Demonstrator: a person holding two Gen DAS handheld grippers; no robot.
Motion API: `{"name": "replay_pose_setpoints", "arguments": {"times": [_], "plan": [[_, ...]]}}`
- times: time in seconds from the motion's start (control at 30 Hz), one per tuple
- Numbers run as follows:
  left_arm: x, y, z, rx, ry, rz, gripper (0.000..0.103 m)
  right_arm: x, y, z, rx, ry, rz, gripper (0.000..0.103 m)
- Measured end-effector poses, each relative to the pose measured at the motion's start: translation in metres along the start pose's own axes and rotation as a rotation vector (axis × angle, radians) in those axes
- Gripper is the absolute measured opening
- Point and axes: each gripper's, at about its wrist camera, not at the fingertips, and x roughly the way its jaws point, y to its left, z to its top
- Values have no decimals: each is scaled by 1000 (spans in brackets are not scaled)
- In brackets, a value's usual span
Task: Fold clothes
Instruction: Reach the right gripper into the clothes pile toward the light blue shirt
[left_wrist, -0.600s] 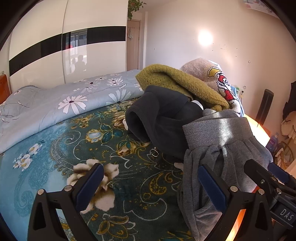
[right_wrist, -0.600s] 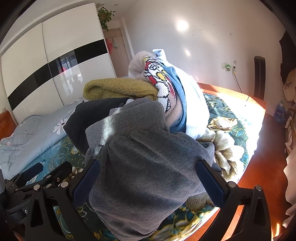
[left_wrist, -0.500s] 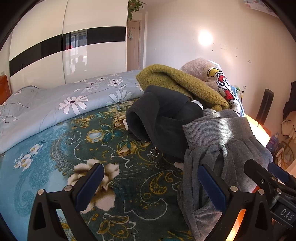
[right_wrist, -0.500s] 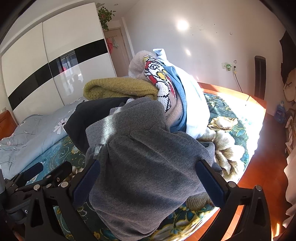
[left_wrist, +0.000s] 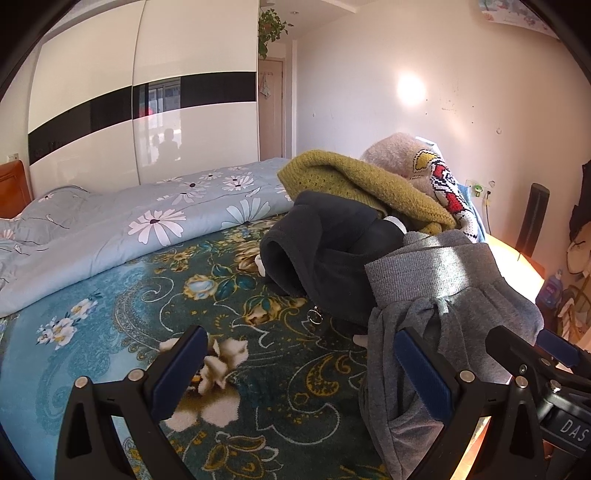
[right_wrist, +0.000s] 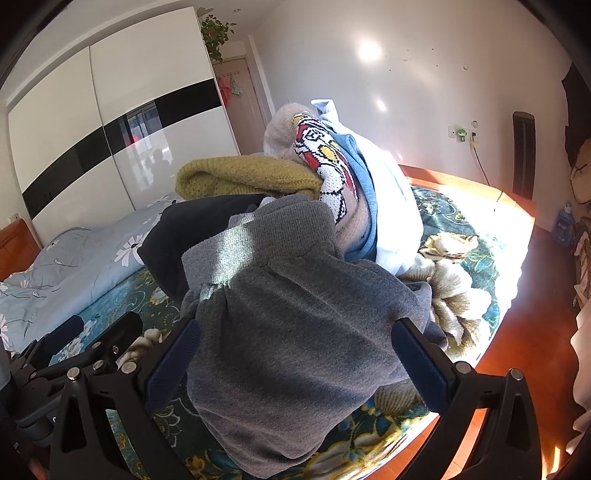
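Note:
A pile of clothes lies on the bed. On its near side is a grey sweatshirt (right_wrist: 295, 332), also in the left wrist view (left_wrist: 436, 291). Behind it are a black garment (left_wrist: 332, 251), a mustard knit sweater (left_wrist: 362, 184), a patterned red-and-white knit (right_wrist: 332, 166) and a pale blue garment (right_wrist: 388, 192). My right gripper (right_wrist: 295, 369) is open, its jaws either side of the grey sweatshirt without closing on it. My left gripper (left_wrist: 303, 369) is open over the floral bedspread, its right finger (left_wrist: 424, 373) against the sweatshirt's edge.
The teal floral bedspread (left_wrist: 129, 314) covers the bed. A light blue daisy duvet (left_wrist: 129, 229) lies along the far side. A white wardrobe (left_wrist: 147, 92) stands behind. The bed edge and wooden floor (right_wrist: 524, 350) are on the right.

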Motion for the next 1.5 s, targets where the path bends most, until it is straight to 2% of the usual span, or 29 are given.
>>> {"name": "replay_pose_setpoints", "arguments": {"times": [0.27,0.8,1.5], "plan": [[-9,-7,2,37,-34,64,103,-3,-1,-1,8,-1,39,103],[-15,-4,4,1,-9,14,103,-11,-1,-1,-15,-50,107,103],[-17,1,3,-10,12,21,103,-12,4,-2,-18,-41,140,103]]}}
